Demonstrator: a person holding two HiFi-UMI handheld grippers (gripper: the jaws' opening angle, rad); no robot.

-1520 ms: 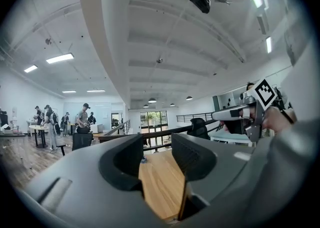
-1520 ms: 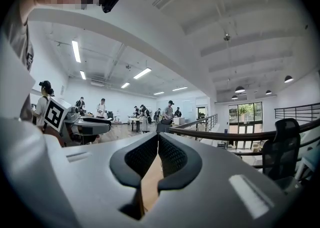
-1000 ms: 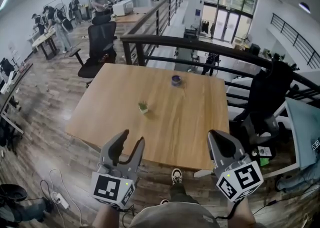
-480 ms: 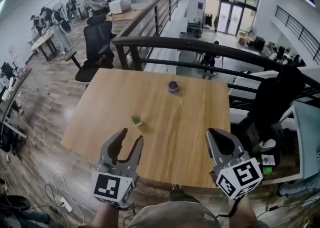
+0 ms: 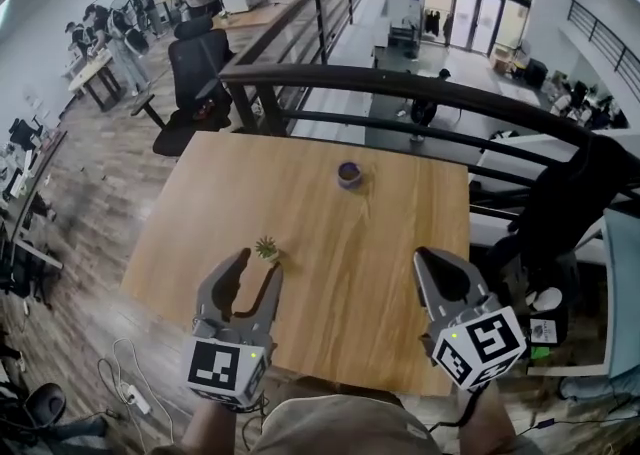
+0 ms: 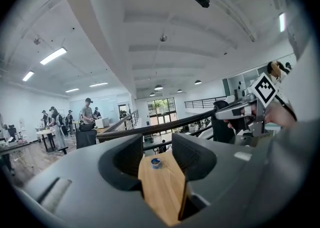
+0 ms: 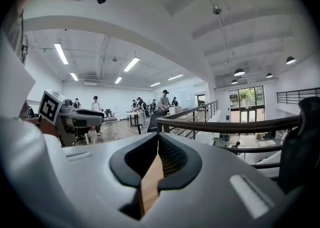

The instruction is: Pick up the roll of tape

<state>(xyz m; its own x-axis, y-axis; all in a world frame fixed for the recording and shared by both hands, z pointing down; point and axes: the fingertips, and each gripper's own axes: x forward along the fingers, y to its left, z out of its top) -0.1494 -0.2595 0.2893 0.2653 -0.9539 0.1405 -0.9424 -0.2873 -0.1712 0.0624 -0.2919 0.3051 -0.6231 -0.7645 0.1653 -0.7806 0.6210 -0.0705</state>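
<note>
The roll of tape (image 5: 349,174), small and bluish-purple, lies on the far middle of the wooden table (image 5: 400,243). In the left gripper view the roll of tape (image 6: 156,163) shows far off between the jaws. My left gripper (image 5: 258,268) is held open over the table's near edge with nothing in it, and its jaws (image 6: 157,146) stand well apart. Over the near right edge, my right gripper (image 5: 432,261) has its jaws closed tip to tip and empty. In its own view the right gripper (image 7: 158,139) shows only a sliver of tabletop.
A small green potted plant (image 5: 266,247) stands on the table just beyond the left gripper. A dark railing (image 5: 400,93) runs behind the table's far edge. There is a black office chair (image 5: 200,83) at the far left and a dark chair (image 5: 580,203) at the right.
The table has drawn nearer in the head view. Both grippers now sit over its near edge, and the plant lies closer to the left gripper. Neither gripper's jaws have changed.
</note>
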